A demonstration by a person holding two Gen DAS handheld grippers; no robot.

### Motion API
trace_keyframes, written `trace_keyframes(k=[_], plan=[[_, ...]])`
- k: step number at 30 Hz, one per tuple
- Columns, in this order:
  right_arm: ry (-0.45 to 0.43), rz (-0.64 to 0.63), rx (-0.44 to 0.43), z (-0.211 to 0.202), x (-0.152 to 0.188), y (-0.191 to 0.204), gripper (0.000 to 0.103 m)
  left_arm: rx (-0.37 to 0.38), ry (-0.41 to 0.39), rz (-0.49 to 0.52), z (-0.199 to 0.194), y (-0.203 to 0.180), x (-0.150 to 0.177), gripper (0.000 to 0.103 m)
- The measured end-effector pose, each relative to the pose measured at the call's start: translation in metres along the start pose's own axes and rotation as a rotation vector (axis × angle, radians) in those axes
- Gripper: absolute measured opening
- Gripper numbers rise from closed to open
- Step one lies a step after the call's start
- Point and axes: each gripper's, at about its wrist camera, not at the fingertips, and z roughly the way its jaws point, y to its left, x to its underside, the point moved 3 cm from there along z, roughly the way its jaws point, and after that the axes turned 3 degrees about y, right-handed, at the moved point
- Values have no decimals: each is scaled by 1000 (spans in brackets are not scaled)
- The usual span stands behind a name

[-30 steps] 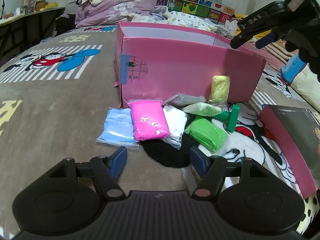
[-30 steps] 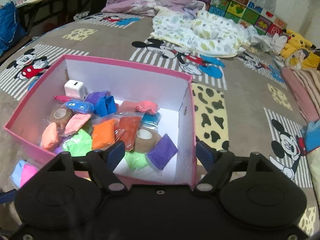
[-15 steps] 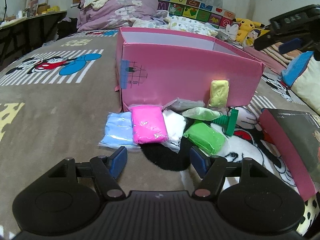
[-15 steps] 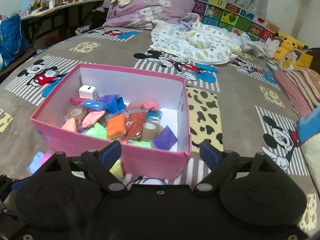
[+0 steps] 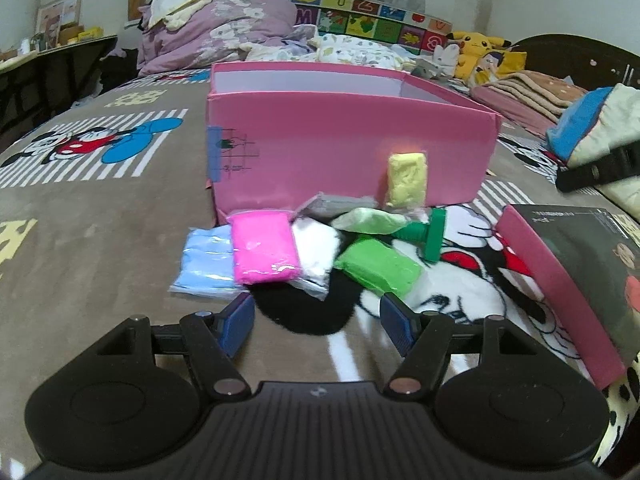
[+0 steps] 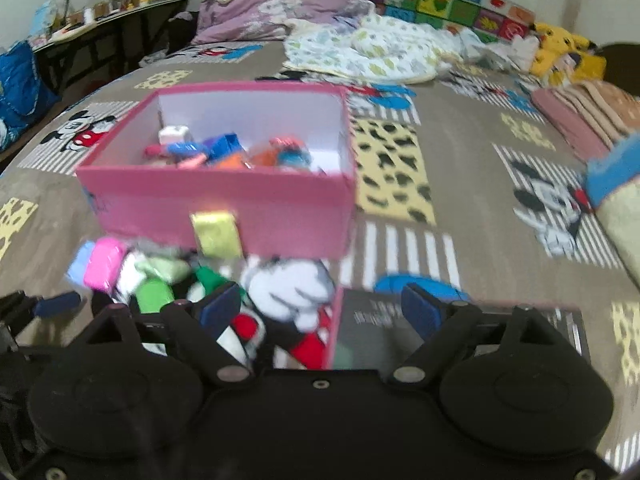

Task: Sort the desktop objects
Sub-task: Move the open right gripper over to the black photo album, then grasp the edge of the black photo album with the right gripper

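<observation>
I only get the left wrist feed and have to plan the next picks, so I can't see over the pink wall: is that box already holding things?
Observer: Yes. The right wrist view looks down into the pink box; a white cube lies near its back-left corner among a pile of colourful packets.
Operator: Is the right gripper carrying anything?
Observer: No. The right gripper is open with nothing between its fingers, over the pink-edged dark lid.
Operator: What lies beyond the box's right side?
Observer: Bare blanket, with a leopard-print patch right beside that wall.
Operator: And my own gripper?
Observer: The left gripper is open, just short of the pink packet.
</observation>
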Motion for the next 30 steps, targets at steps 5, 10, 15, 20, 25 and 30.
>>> trace_keyframes(k=[5,10,15,20,25,30], plan=[[25,69,22,-5,33,-32,87,21,-19,30,-2,-14,2,68],[12,160,59,-22,63,-78,87,72,-34,13,-5,-27,4,68],[-13,254,103,-40,89,-131,87,175,-50,-3,-11,-53,9,68],[-36,300,172,-51,116,-181,87,214,-101,34,-19,-88,19,68],[-49,383,156,-50,137,-219,87,315,-93,-4,-20,-118,21,68],[-36,406,120,-35,142,-236,87,416,-52,-32,-10,-147,20,68]])
